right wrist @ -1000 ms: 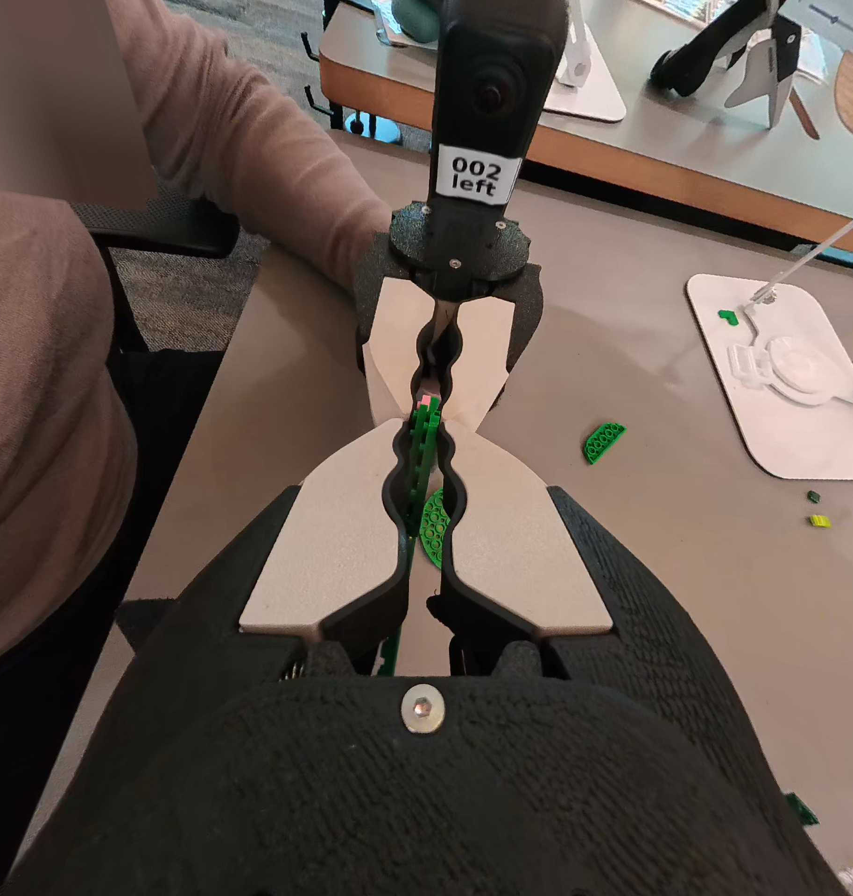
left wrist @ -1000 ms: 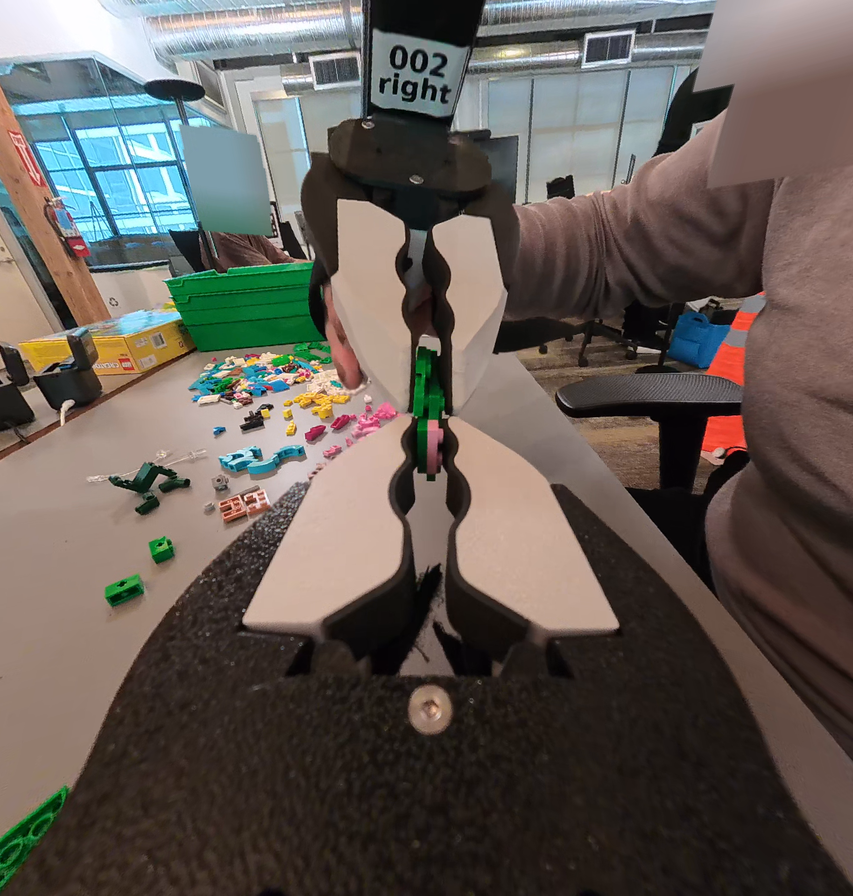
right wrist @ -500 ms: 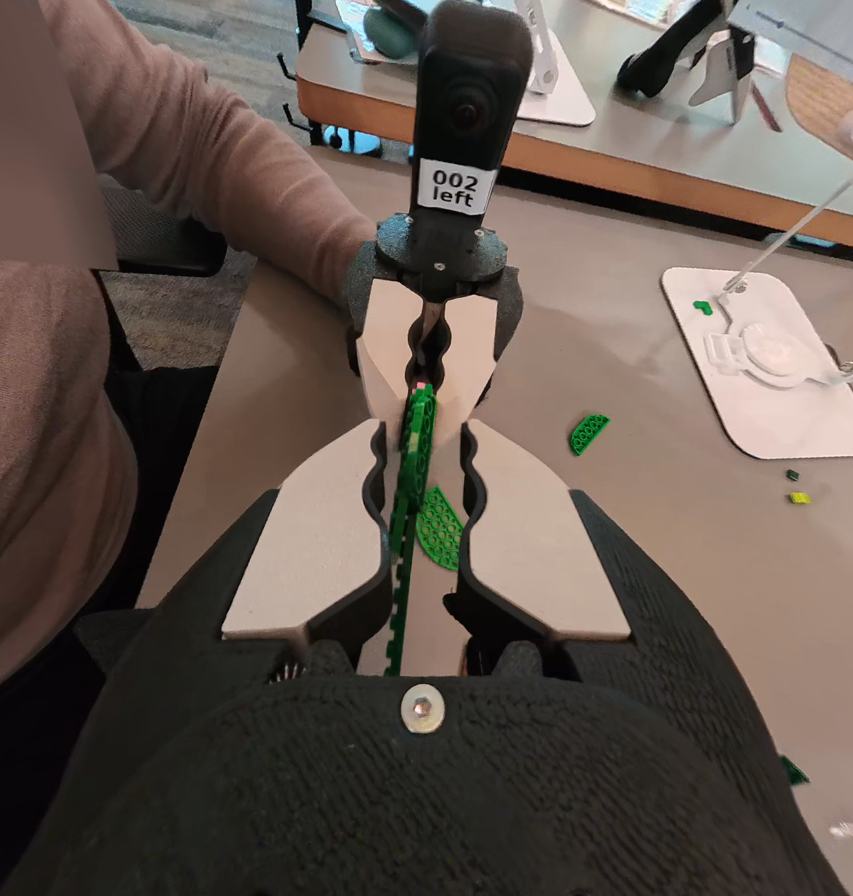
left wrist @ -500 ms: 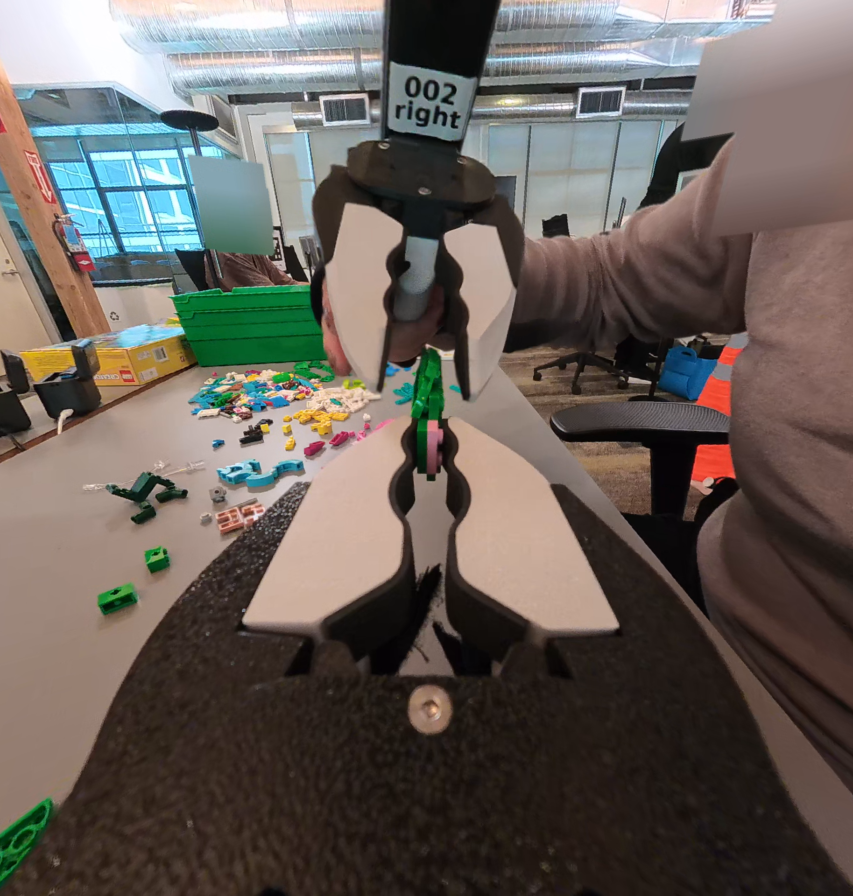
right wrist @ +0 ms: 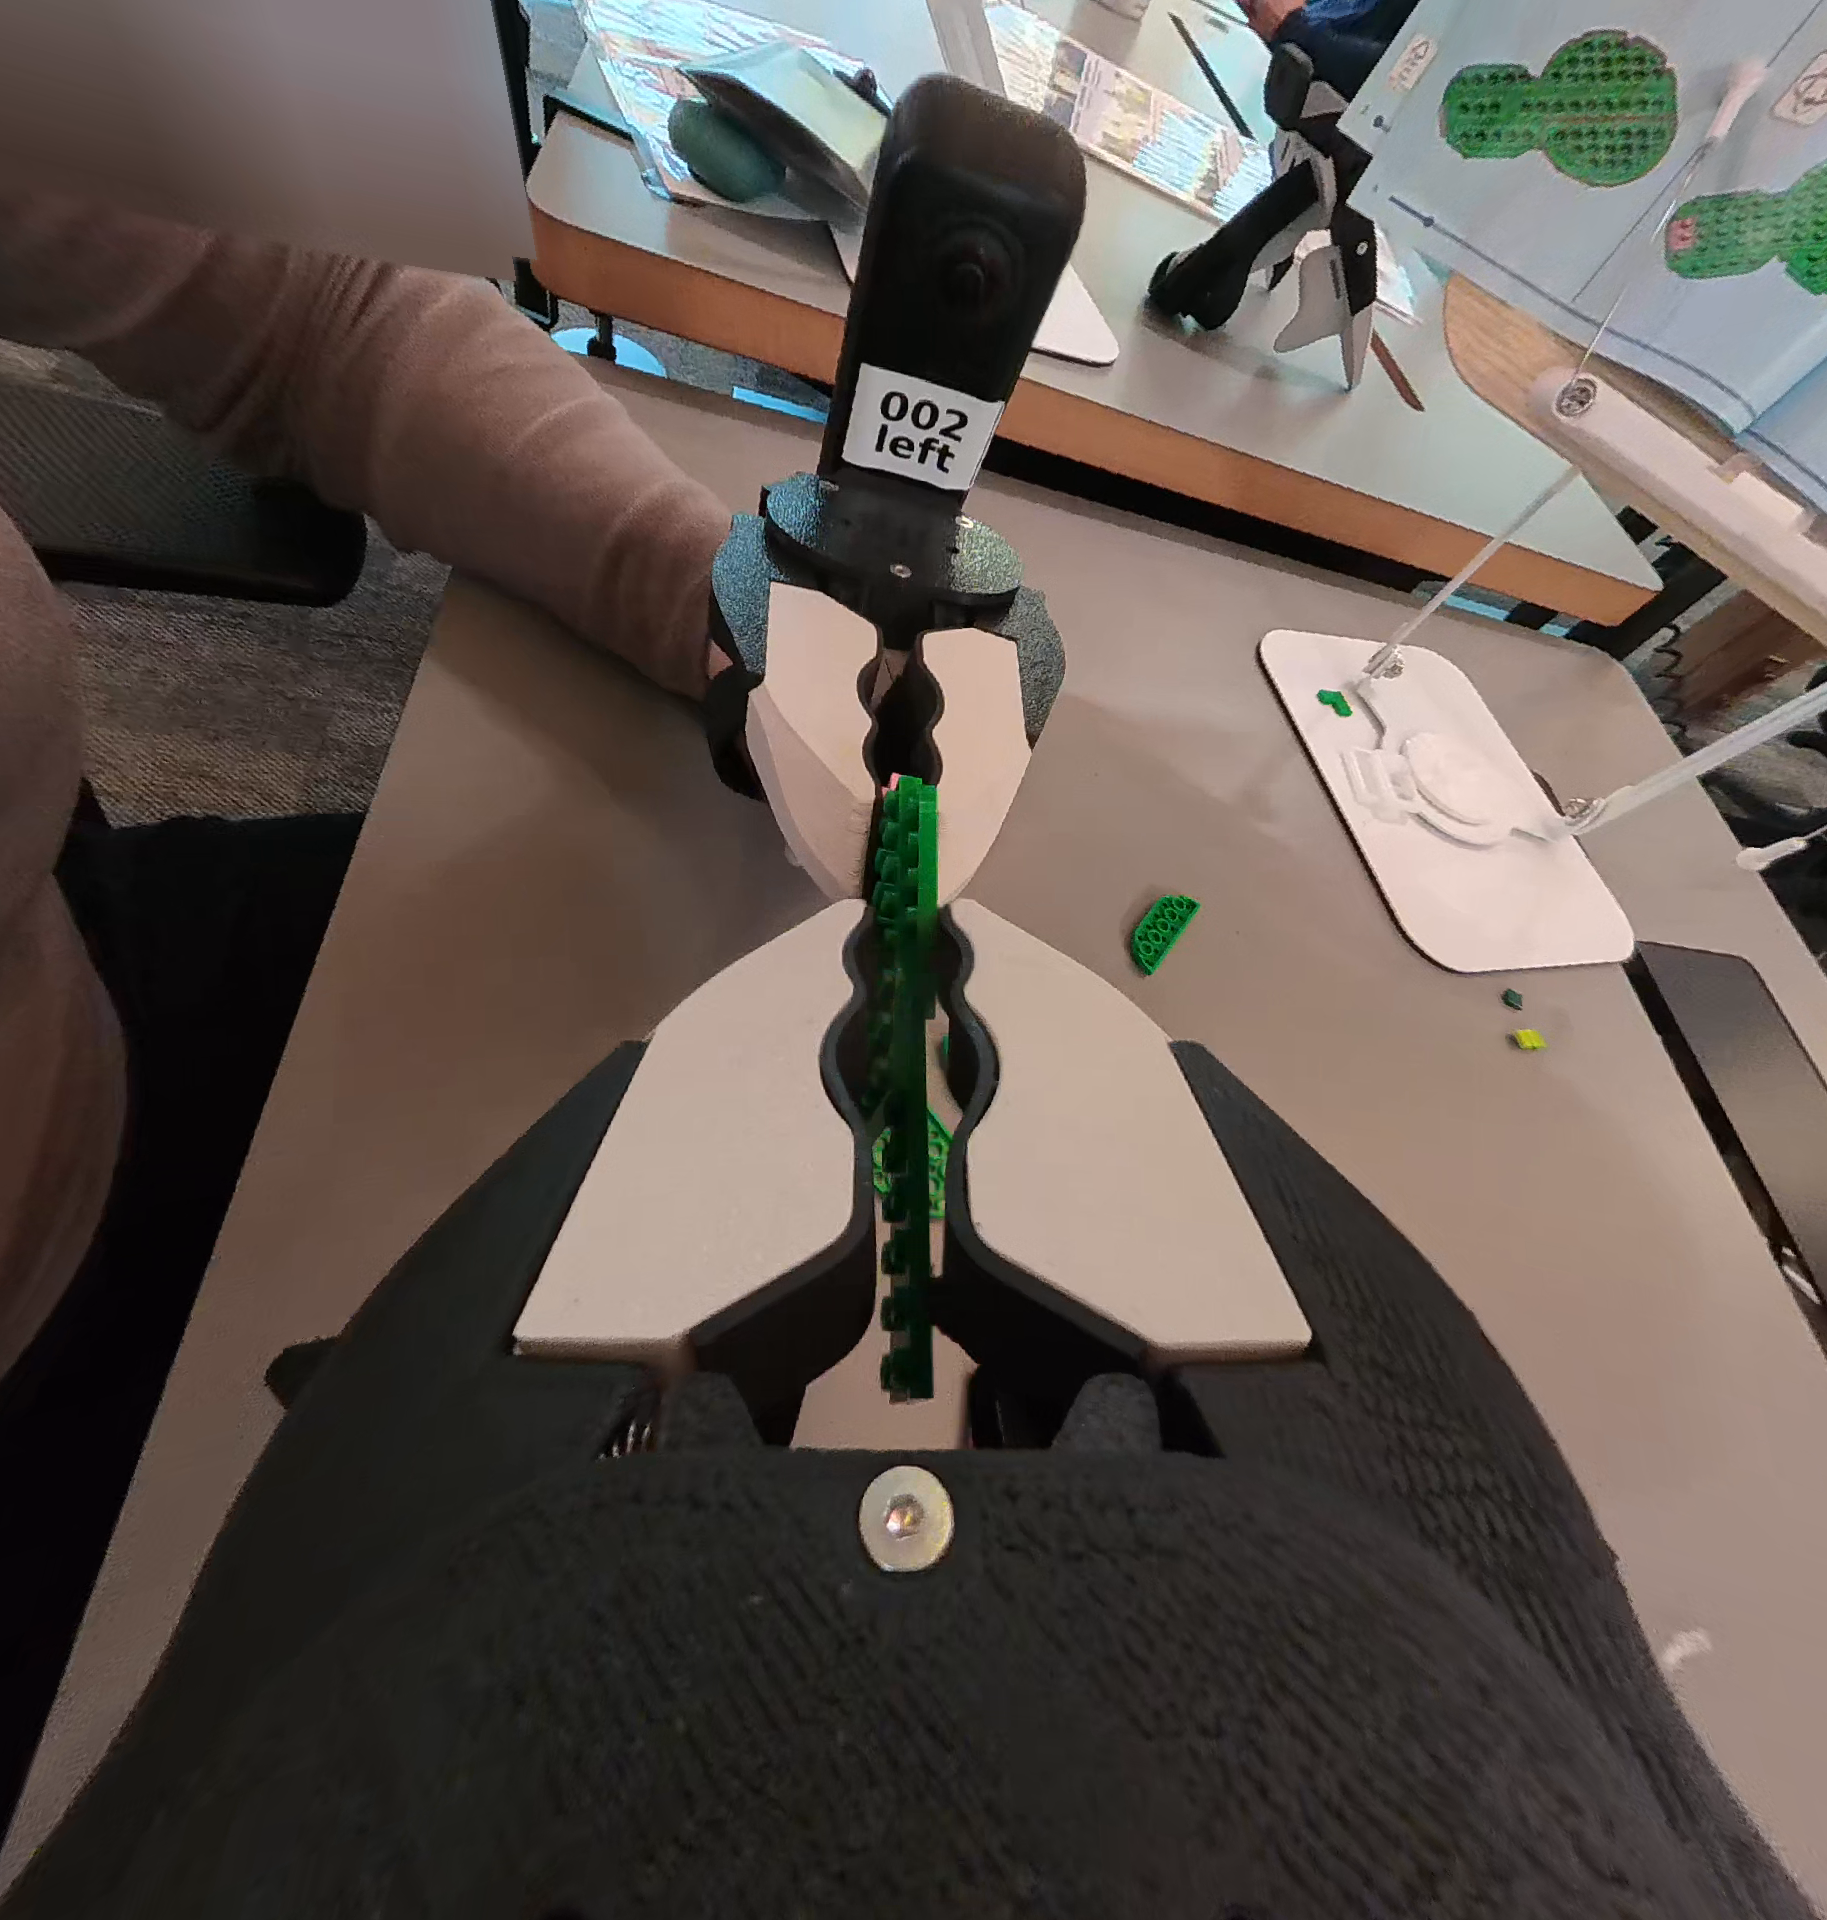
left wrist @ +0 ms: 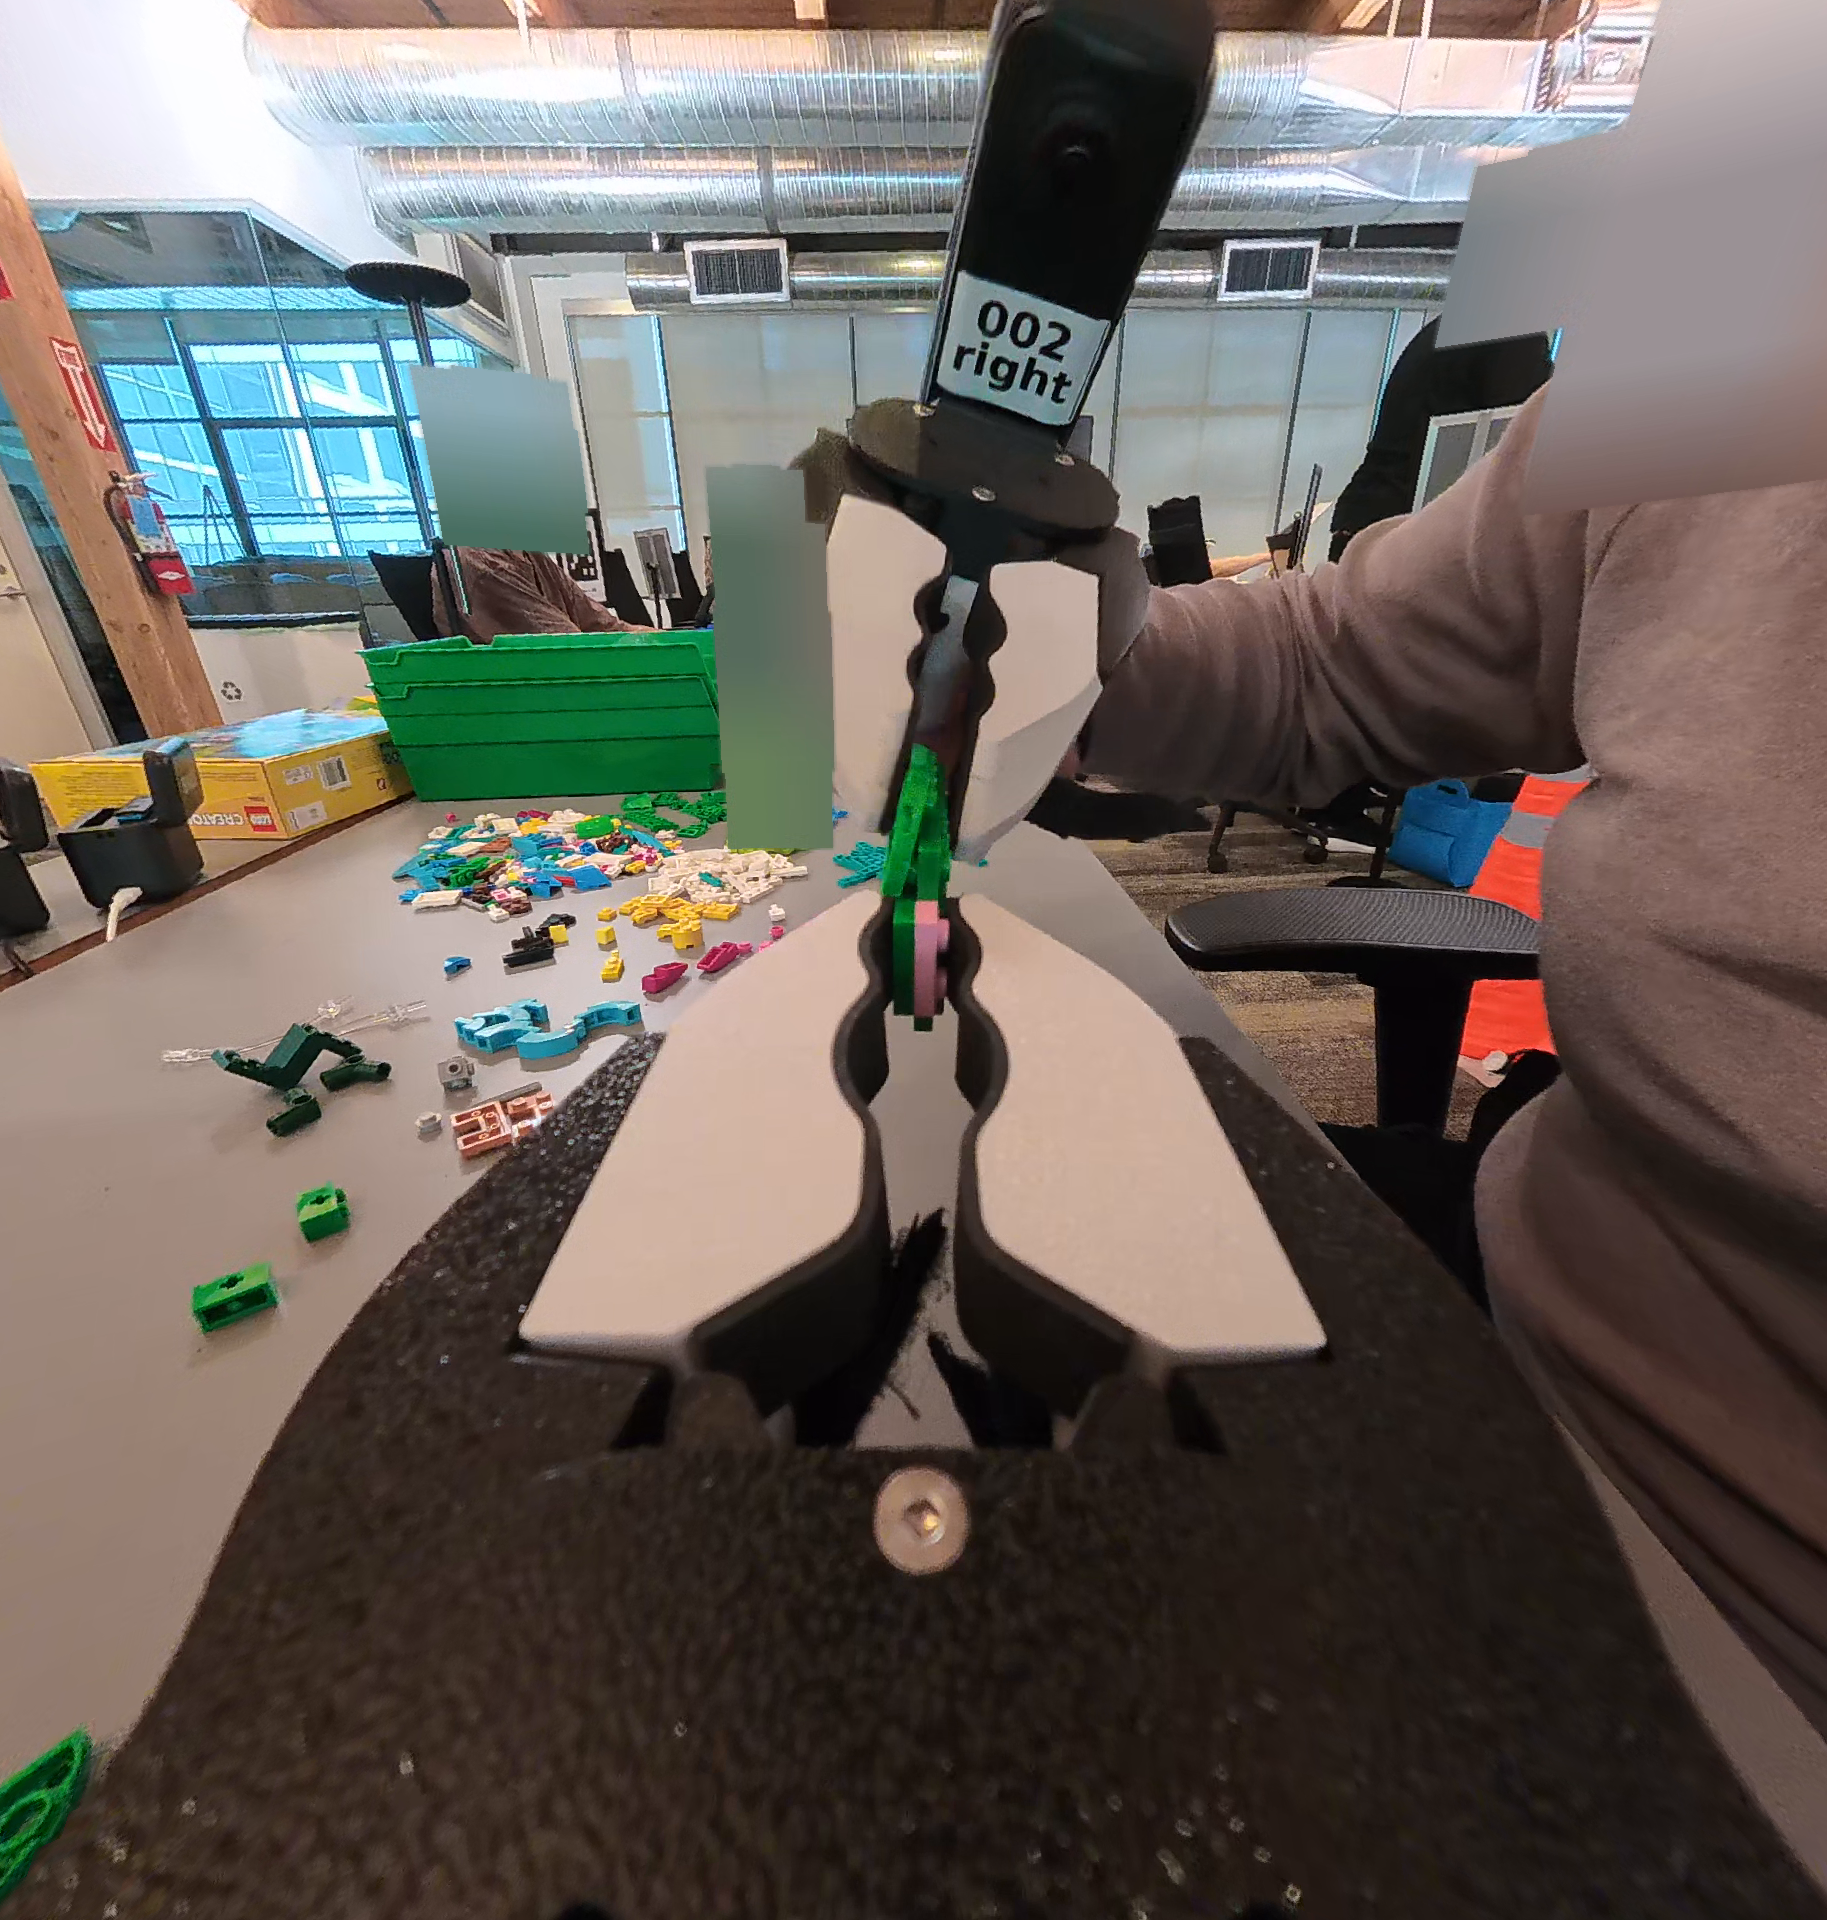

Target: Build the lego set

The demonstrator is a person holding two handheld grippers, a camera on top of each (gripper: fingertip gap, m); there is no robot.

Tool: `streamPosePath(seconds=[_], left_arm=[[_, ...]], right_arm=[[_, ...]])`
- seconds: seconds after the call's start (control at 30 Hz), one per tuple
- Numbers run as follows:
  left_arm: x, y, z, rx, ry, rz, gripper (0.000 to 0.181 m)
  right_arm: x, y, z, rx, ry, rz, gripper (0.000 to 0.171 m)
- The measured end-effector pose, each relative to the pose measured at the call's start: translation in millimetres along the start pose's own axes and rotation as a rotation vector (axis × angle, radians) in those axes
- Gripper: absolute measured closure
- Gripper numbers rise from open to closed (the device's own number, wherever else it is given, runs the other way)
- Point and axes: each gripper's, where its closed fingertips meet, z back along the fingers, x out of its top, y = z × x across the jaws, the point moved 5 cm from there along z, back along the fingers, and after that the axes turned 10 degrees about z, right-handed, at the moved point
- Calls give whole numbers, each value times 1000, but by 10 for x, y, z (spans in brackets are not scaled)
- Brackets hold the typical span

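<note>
Both grippers meet tip to tip above the grey tabletop [left wrist: 109, 1195], sharing one flat green studded lego plate assembly [right wrist: 904, 1039] held on edge. The left gripper [left wrist: 914, 935] has its jaws pressed onto the end carrying a small pink round piece [left wrist: 928, 961]. The right gripper [right wrist: 904, 914] pinches the plate's long green body between its white fingers [right wrist: 743, 1122]. A heap of loose multicoloured lego bricks [left wrist: 597, 862] lies farther off, and a green half-round plate [right wrist: 1163, 932] rests beside the grippers.

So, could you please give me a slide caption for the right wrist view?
Both tongs, right and left, grip one green plate assembly edge-on above the grey table.
</note>
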Motion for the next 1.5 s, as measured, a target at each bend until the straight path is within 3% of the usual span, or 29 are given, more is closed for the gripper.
streamPosePath(seconds=[0.47, 0.73, 0.87, 0.97, 1.23, 1.5], left_arm=[[-44, -95, -33, 28, 66, -196, 173], [-225, -167, -84, 126, 216, -631, 173], [-322, -137, -81, 149, 276, -726, 174], [-433, -110, -79, 149, 342, -780, 173], [-497, -155, -87, 104, 337, -736, 174], [-499, -101, -83, 117, 334, -639, 174]], right_arm=[[-63, 88, 24, 53, -57, -63, 163], [-275, 329, 3, -96, -98, 426, 163], [-428, 385, -54, -167, -153, 504, 163], [-565, 416, -110, -128, -180, 489, 163], [-591, 469, -115, -16, -224, 453, 162], [-627, 423, -132, -22, -232, 396, 162]])
